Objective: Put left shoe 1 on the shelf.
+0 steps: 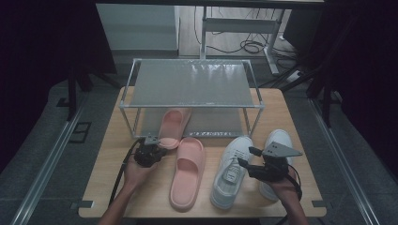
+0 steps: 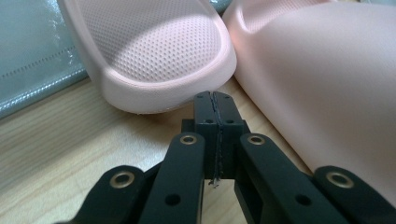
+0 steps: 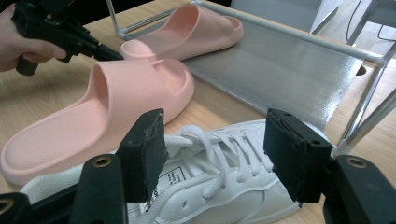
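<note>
Two pink slippers and two white sneakers lie in front of a metal shoe rack (image 1: 192,105). One pink slipper (image 1: 172,126) rests toe-in on the rack's lower shelf (image 2: 28,60), heel toward me. My left gripper (image 1: 162,148) is shut with nothing in it, its tips (image 2: 215,100) right at the heel of that slipper (image 2: 154,60). The other pink slipper (image 1: 187,171) lies on the table just to the right (image 2: 327,93). My right gripper (image 1: 246,157) stands open (image 3: 215,140) over the laces of the left white sneaker (image 3: 219,182), apart from it.
The second white sneaker (image 1: 278,140) lies beside my right hand near the table's right edge. The rack's top shelf (image 1: 192,84) covers the back of the table. The right gripper view also shows the left gripper (image 3: 60,30) and the rack's lower shelf (image 3: 280,70).
</note>
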`<action>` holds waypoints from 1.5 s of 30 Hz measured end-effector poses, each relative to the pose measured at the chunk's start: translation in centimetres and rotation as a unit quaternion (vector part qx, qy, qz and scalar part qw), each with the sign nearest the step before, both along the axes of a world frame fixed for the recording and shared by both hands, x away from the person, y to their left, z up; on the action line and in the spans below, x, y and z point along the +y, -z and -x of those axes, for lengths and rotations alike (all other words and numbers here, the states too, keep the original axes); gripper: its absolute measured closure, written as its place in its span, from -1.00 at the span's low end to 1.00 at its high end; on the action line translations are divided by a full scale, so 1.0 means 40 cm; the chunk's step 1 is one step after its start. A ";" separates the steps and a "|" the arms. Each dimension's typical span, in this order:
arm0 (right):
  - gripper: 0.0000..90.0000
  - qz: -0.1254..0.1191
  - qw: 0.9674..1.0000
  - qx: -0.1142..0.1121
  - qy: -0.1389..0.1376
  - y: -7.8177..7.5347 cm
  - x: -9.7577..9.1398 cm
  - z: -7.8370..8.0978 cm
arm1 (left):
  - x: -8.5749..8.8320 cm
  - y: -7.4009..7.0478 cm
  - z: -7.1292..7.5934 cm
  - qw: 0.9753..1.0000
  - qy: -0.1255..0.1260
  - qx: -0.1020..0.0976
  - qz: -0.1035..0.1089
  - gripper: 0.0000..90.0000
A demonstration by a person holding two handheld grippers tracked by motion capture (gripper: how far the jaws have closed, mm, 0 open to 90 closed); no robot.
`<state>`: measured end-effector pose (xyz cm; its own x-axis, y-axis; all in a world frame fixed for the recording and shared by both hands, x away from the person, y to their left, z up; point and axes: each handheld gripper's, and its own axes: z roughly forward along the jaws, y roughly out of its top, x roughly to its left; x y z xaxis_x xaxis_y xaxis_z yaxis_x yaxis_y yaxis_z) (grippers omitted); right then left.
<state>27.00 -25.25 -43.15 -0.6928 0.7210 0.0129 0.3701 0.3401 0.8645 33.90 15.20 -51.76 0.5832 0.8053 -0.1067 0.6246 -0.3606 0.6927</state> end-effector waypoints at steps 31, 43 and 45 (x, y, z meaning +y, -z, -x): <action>-0.15 0.001 1.000 -0.001 -0.001 0.000 0.002 0.001 | -0.072 0.008 -0.139 1.000 -0.020 0.014 -0.006 1.00; -0.15 0.001 1.000 -0.002 -0.002 -0.001 0.001 0.001 | -0.077 0.015 -0.151 0.999 -0.026 0.017 0.011 1.00; -0.15 0.000 1.000 -0.002 -0.001 0.000 0.001 0.000 | -0.077 0.016 -0.151 0.999 -0.027 0.017 0.012 0.99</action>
